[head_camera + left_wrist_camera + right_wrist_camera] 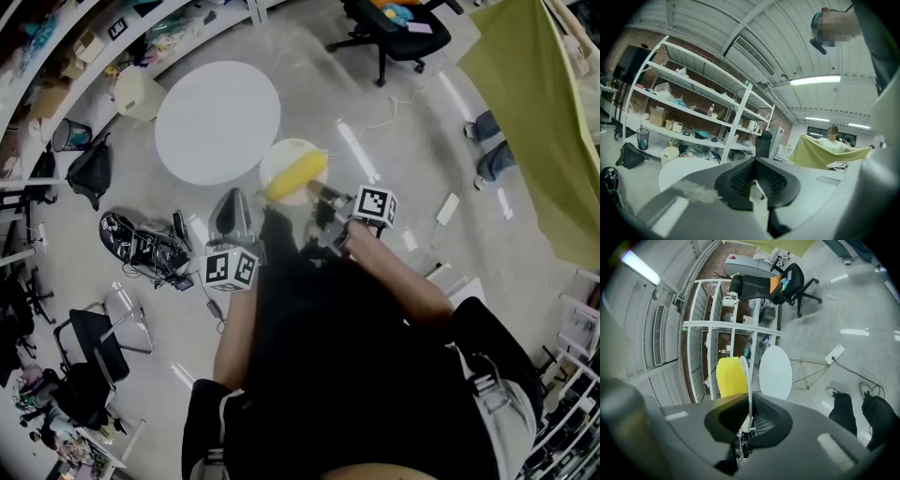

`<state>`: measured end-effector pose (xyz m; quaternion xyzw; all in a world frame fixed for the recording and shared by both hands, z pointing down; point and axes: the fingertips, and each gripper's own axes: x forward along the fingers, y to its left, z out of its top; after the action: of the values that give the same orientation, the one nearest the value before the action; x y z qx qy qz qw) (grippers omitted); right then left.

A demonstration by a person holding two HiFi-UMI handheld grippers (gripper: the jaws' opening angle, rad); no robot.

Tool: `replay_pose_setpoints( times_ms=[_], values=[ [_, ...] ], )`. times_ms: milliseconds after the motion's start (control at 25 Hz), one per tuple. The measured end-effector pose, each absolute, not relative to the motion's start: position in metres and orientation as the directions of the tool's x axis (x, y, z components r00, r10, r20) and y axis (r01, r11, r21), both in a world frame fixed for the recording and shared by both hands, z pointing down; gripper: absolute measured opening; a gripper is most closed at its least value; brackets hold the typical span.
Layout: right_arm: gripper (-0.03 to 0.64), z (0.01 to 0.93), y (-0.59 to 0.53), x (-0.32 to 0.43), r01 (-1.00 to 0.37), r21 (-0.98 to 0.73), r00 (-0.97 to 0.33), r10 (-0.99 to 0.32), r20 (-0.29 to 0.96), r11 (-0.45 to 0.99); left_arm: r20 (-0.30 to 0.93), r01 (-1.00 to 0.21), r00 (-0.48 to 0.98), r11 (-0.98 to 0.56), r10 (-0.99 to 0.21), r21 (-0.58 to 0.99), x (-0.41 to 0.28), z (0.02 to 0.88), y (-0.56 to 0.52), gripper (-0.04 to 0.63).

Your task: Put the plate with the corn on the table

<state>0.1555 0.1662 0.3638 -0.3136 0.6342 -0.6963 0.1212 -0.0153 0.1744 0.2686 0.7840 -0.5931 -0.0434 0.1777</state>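
Observation:
A white plate (281, 161) carrying a yellow corn cob (296, 175) hangs in the air just right of the round white table (217, 122). My right gripper (323, 193) is shut on the plate's near rim. In the right gripper view the plate (749, 380) runs edge-on between the jaws, the corn (729, 376) lies left of it and the table (776, 372) stands beyond. My left gripper (230, 217) is shut on nothing, below the table's near edge. Its own view shows the pads (740, 177) closed together, with the table (686, 168) ahead at lower left.
Shelves (84, 47) full of boxes line the far left. A white canister (139, 94) stands by the table. Bags and cables (141, 244) lie on the floor at left, near a black chair (94, 342). An office chair (394, 28) and a green cloth (534, 112) are at right.

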Motion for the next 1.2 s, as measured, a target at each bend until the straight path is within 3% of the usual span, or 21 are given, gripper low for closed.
replay_pose_setpoints(
  times_ms=[1200],
  values=[
    [0.023,0.417,0.105,0.119,-0.268,-0.938,-0.760,-0.550,0.347,-0.220,0.194,-0.893,0.343,-0.255,-0.919,0.372,-0.054,0.324,0.090,0.005]
  ],
)
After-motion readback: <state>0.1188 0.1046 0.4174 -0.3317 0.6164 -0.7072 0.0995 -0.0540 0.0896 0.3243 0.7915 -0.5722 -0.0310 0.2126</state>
